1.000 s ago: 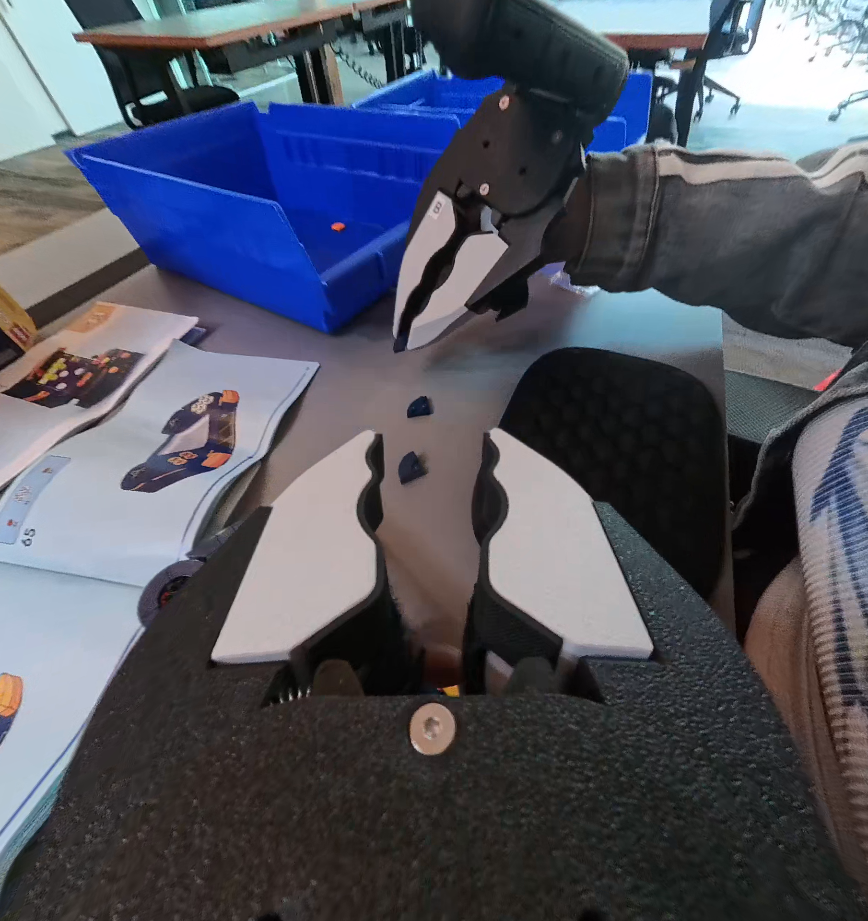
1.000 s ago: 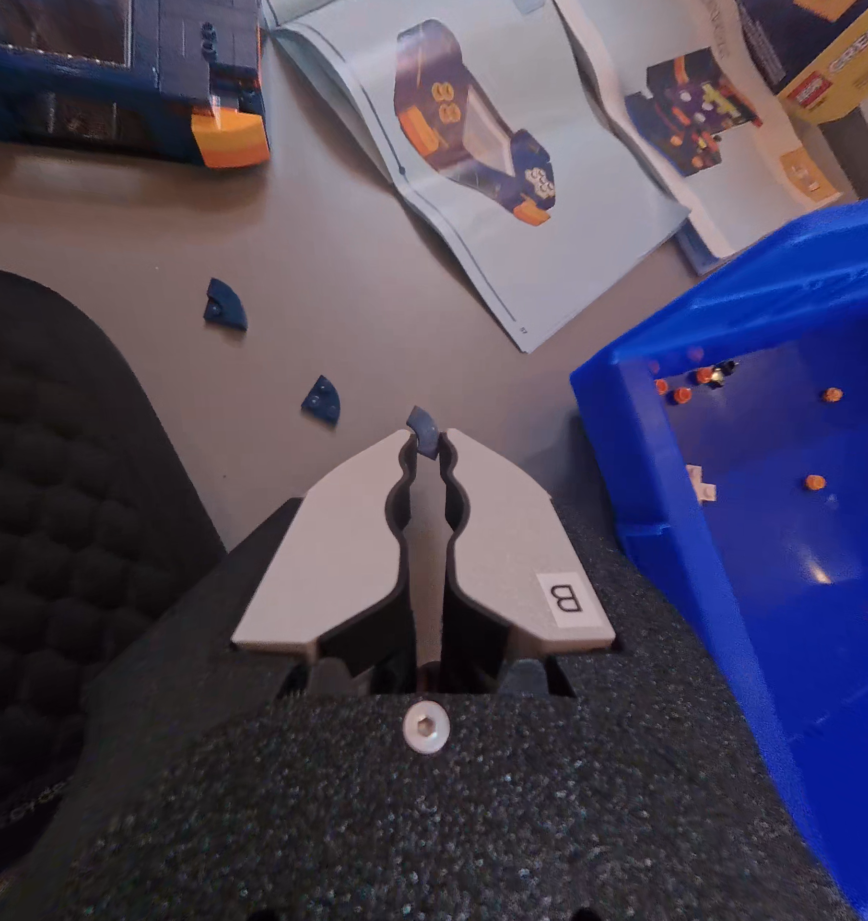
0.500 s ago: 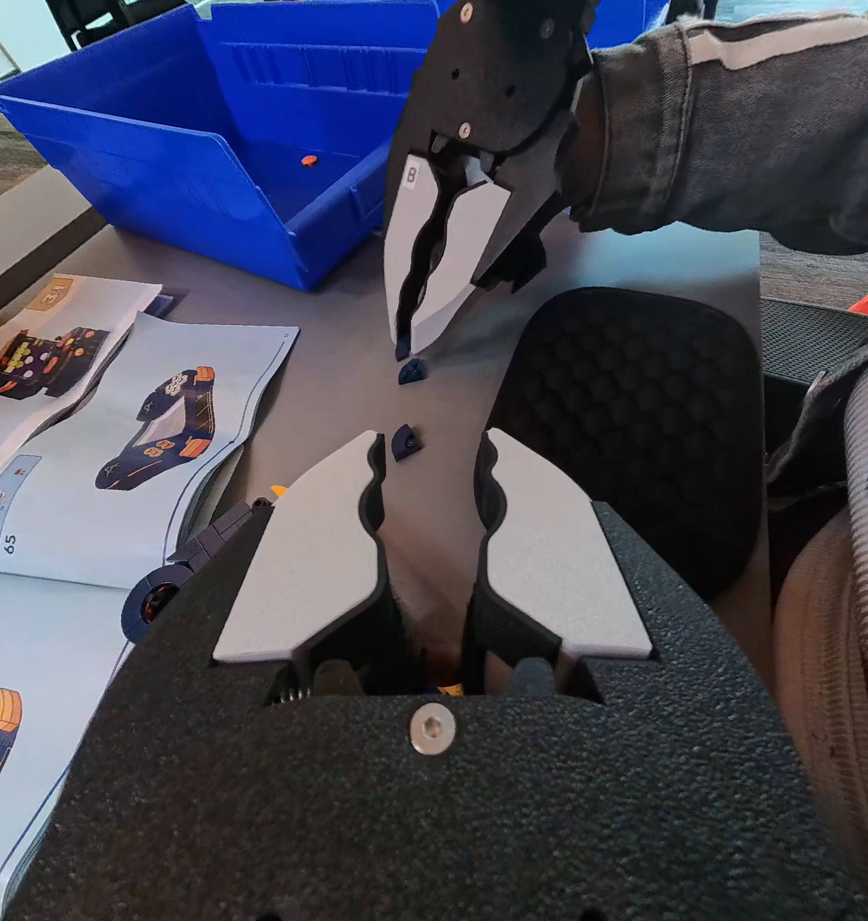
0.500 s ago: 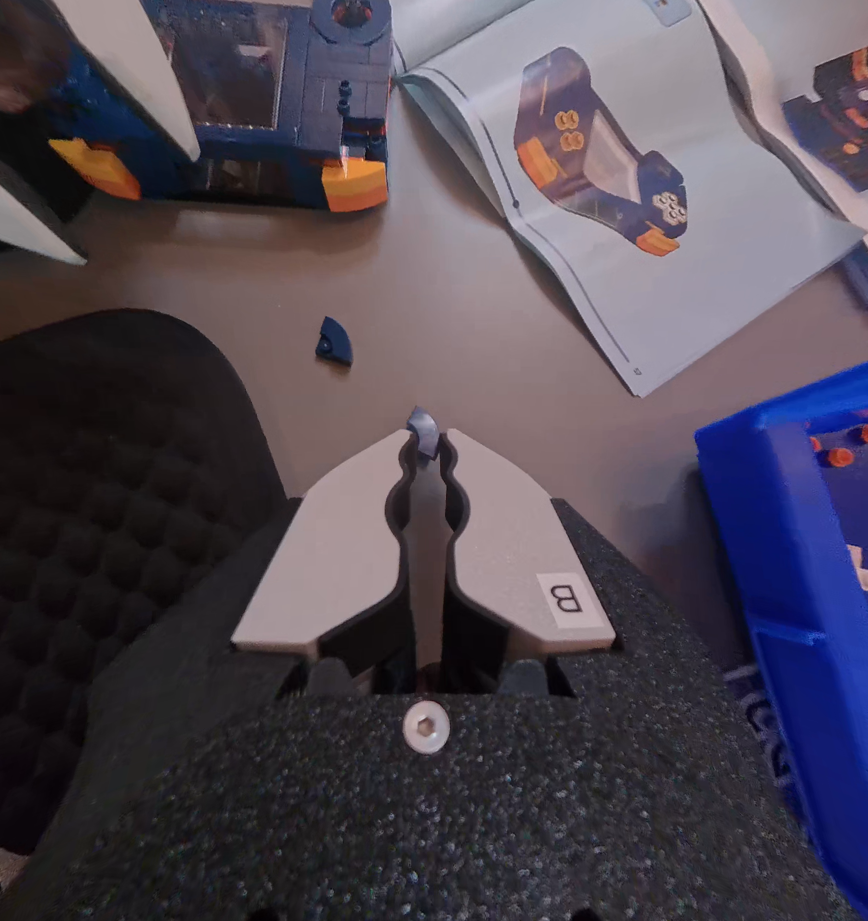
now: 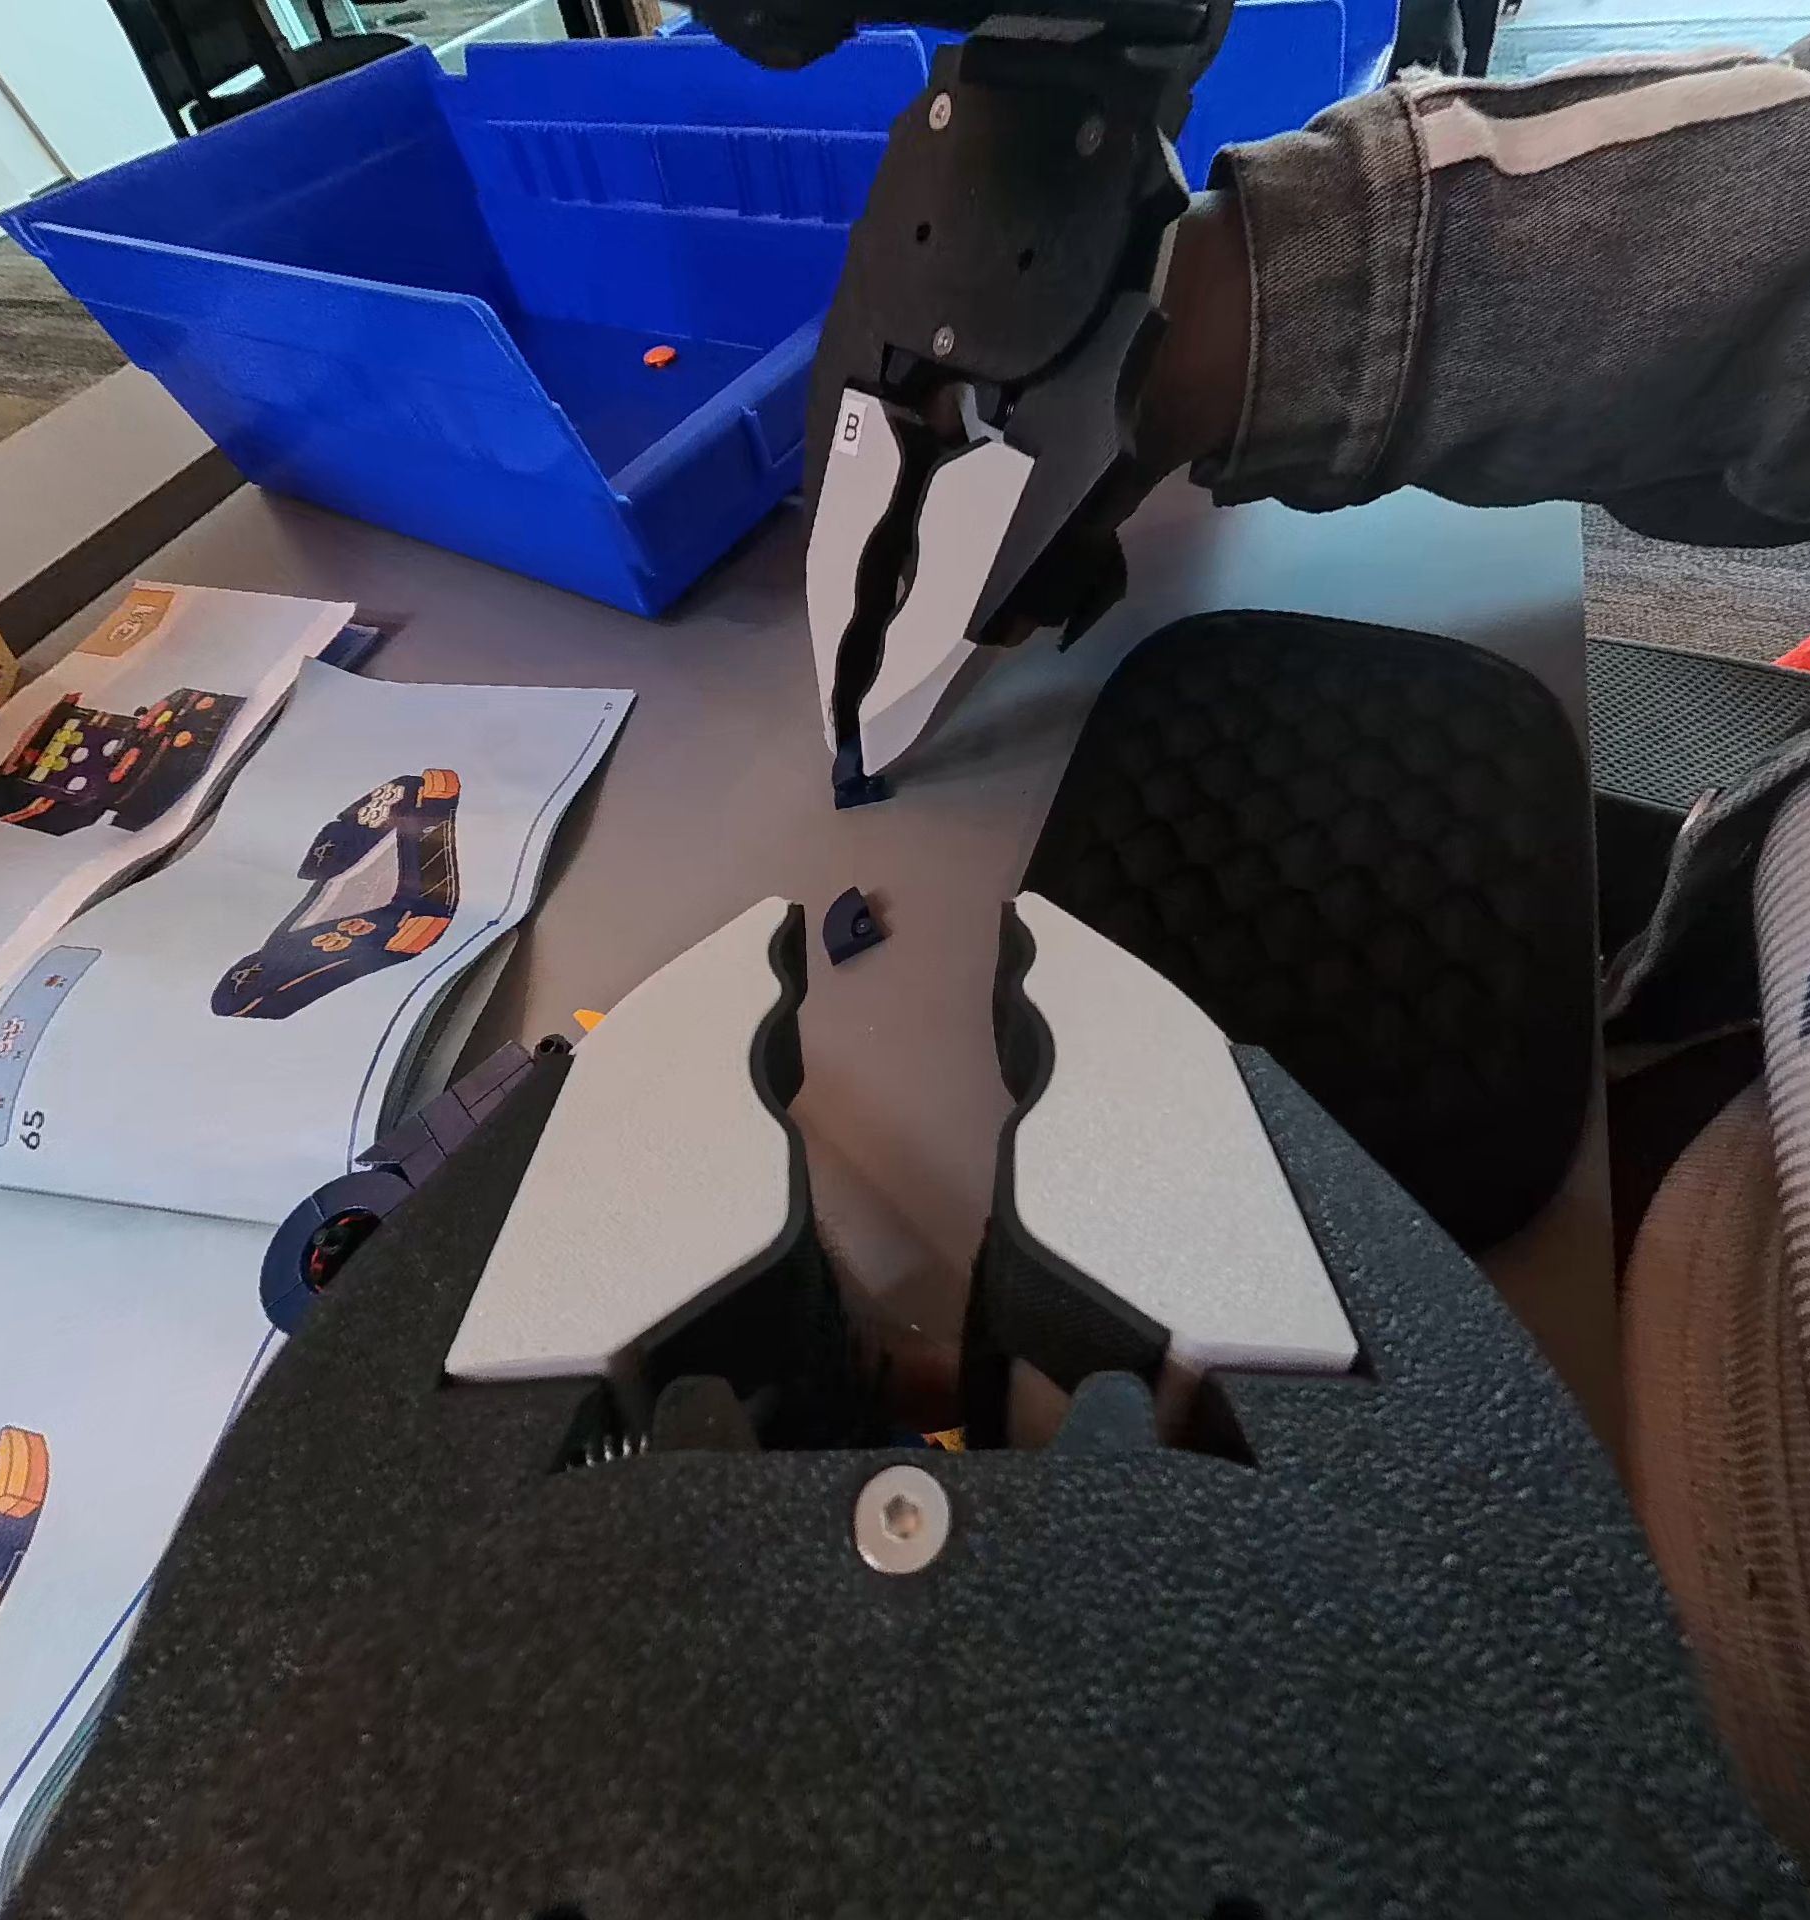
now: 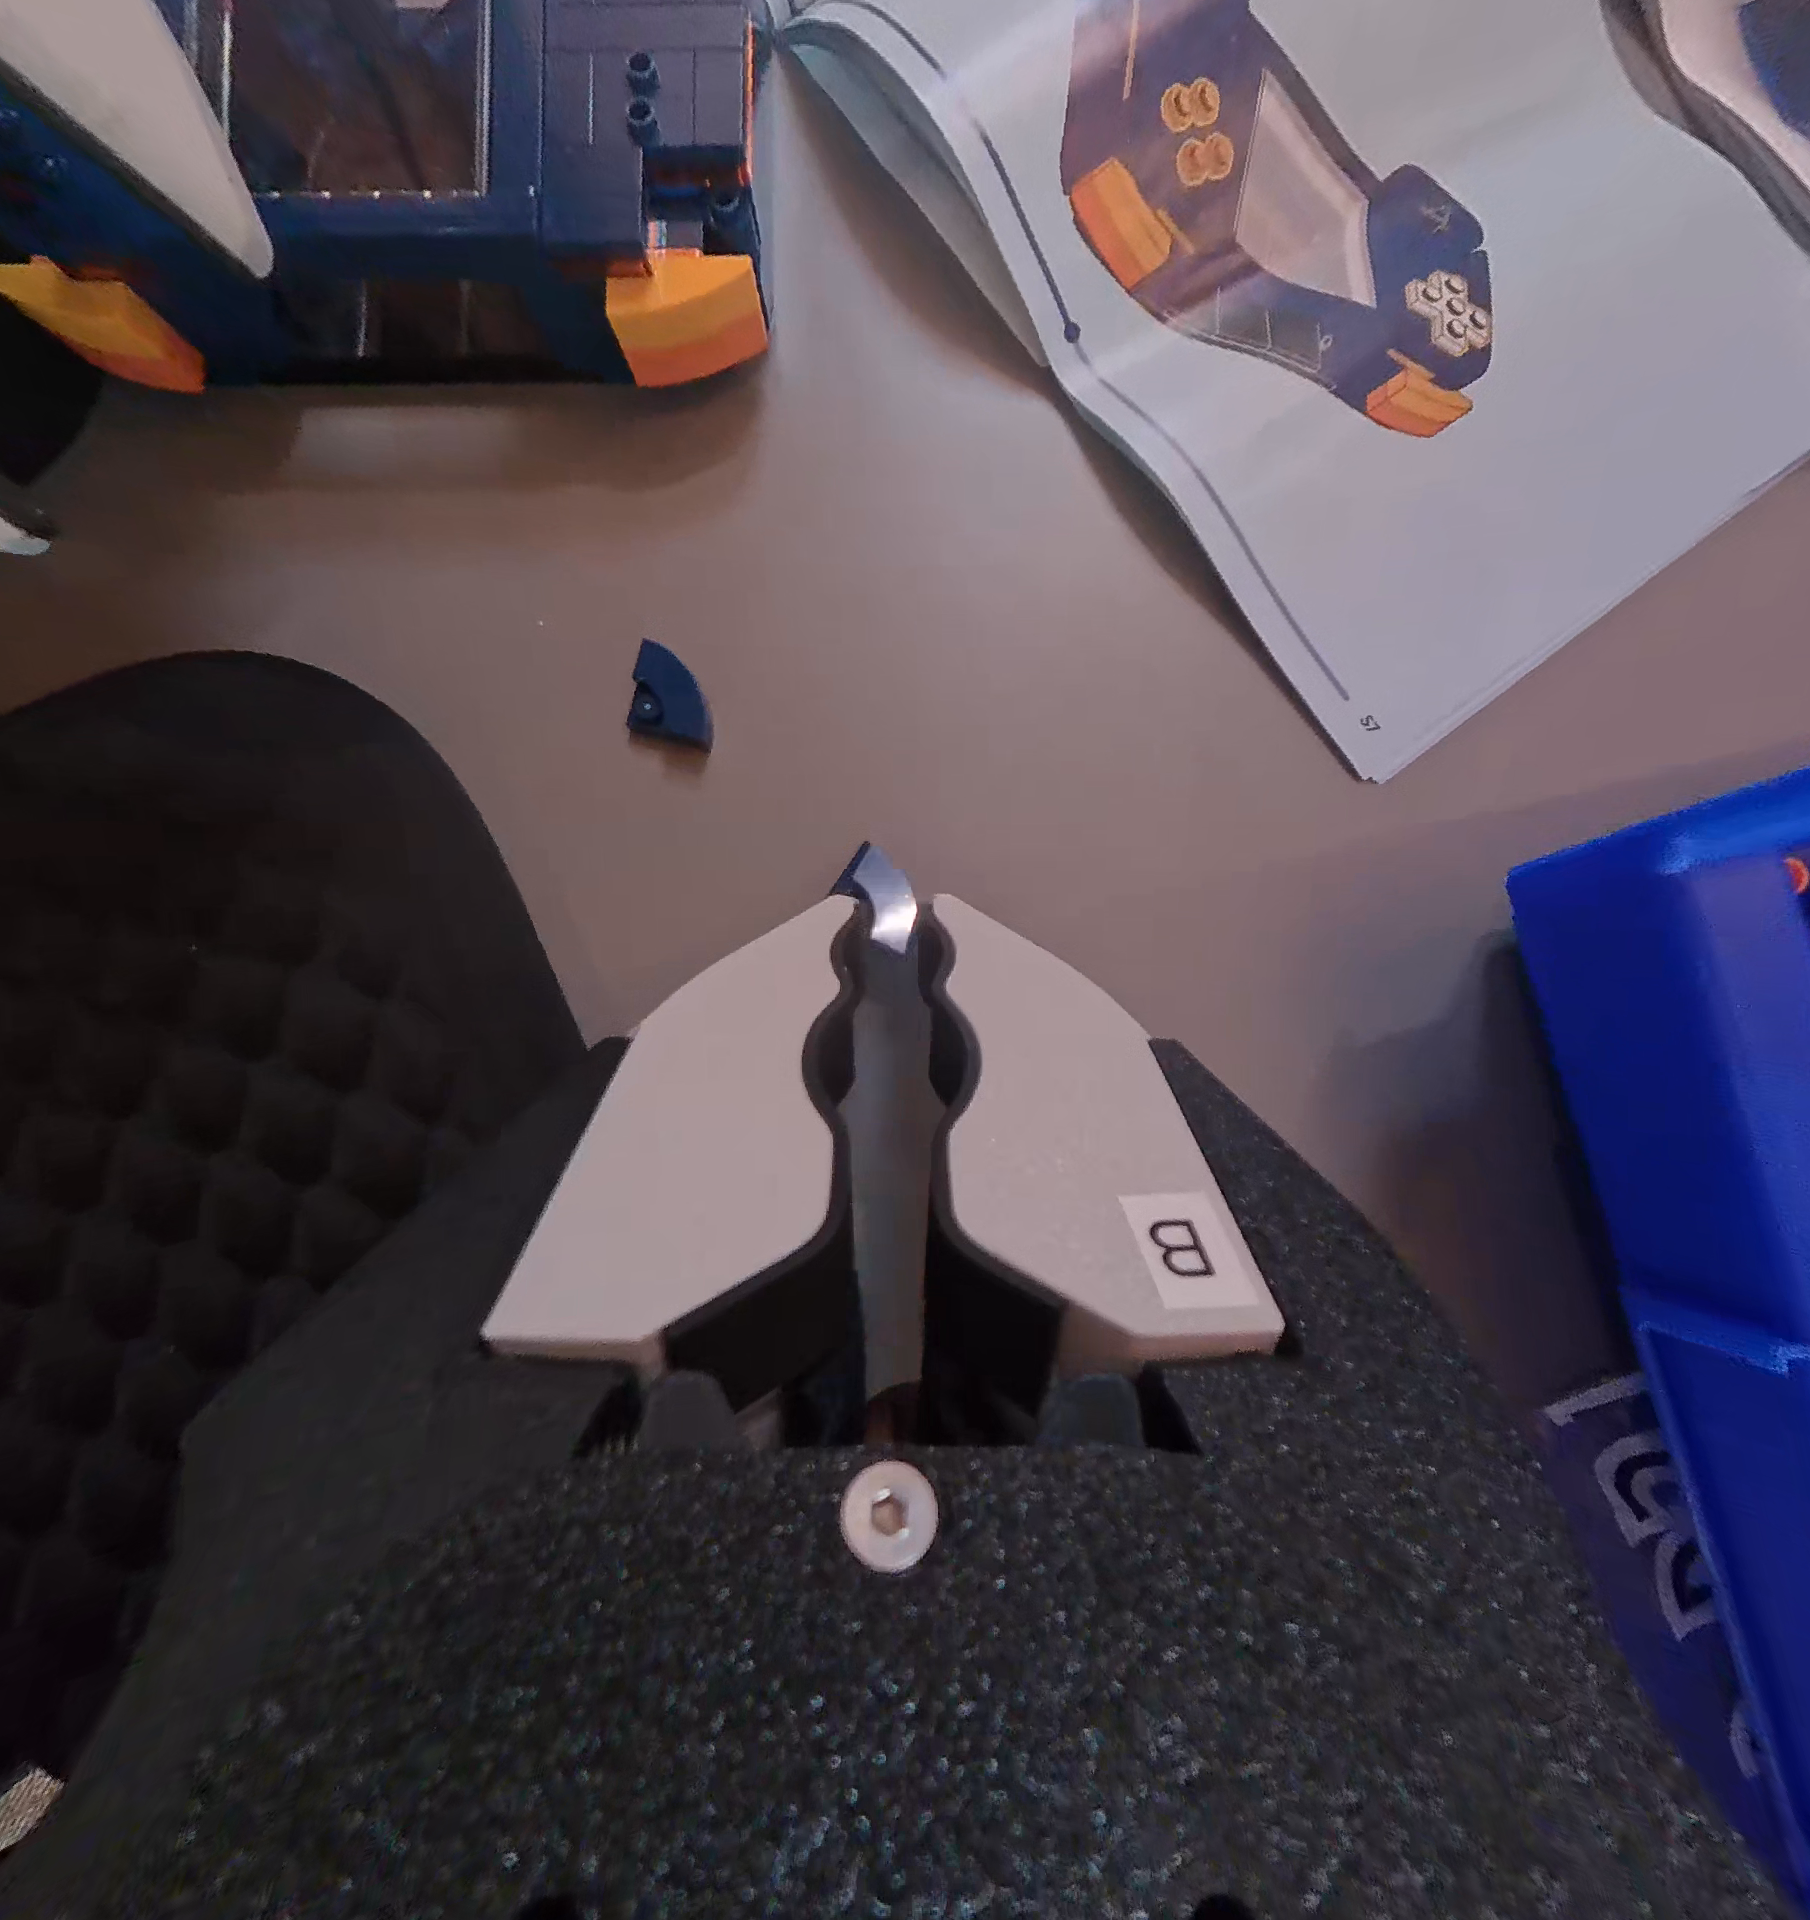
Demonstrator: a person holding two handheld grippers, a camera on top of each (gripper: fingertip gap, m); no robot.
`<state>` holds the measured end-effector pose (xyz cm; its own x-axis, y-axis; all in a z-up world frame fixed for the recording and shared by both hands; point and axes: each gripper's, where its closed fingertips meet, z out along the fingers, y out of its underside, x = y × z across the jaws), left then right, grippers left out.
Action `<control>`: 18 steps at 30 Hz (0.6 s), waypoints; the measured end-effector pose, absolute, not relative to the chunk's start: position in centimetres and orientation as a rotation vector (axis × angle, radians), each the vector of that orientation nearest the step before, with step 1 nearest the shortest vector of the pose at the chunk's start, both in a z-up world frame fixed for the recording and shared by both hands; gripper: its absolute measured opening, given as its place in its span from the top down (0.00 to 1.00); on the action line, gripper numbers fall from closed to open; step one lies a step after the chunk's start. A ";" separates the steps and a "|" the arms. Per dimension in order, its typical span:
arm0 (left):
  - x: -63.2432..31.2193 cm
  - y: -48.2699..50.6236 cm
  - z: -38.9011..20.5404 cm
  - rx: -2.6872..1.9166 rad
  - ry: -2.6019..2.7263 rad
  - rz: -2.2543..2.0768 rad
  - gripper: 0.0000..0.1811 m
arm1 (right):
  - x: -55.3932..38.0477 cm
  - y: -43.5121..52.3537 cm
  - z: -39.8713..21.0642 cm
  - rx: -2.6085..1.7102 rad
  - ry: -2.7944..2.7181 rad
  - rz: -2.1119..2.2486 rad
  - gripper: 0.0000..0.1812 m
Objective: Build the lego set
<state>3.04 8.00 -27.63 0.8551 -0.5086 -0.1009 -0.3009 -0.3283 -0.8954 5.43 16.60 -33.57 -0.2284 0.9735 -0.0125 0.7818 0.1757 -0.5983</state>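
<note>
Right gripper point(image 6: 885, 902) is clenched on a small dark-blue curved piece point(image 6: 880, 891), pinched at the very tips with the piece standing on edge — a tip grip leaves most of it exposed, which reads as prep for pressing it onto the build. In the left wrist view the same gripper point(image 5: 859, 764) points steeply down, the piece point(image 5: 861, 790) at or just above the table point(image 5: 714, 748), possibly over something dark lying there; contact I cannot tell.

A second matching piece point(image 6: 669, 707) lies flat and loose on the table just beyond the tips, between the two grippers, beside the black pad point(image 6: 205, 1039) — likely staged for the mirrored side.

The car point(image 6: 485, 208), dark blue with orange corners, sits at the table's far side in the right view. Left gripper point(image 5: 896, 914) is released, fingers wide, hovering right by the car — a wheel point(image 5: 324, 1242) shows at its left — probably placed to steady the model.

Booklet point(image 5: 340, 914) lies open toward the left edge for reference. Blue bin point(image 5: 361, 343) sits at the far side, with a few orange bits inside.
</note>
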 end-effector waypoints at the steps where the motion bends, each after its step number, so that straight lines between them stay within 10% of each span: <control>1: 3.0 8.0 -27.6 -1.936 0.598 -0.238 0.81 | 5.4 16.5 -33.6 -1.657 -2.093 0.707 0.95; 18: 3.1 8.0 -27.8 -1.940 0.602 -0.238 0.81 | 5.1 16.0 -33.3 -1.654 -2.095 0.725 0.96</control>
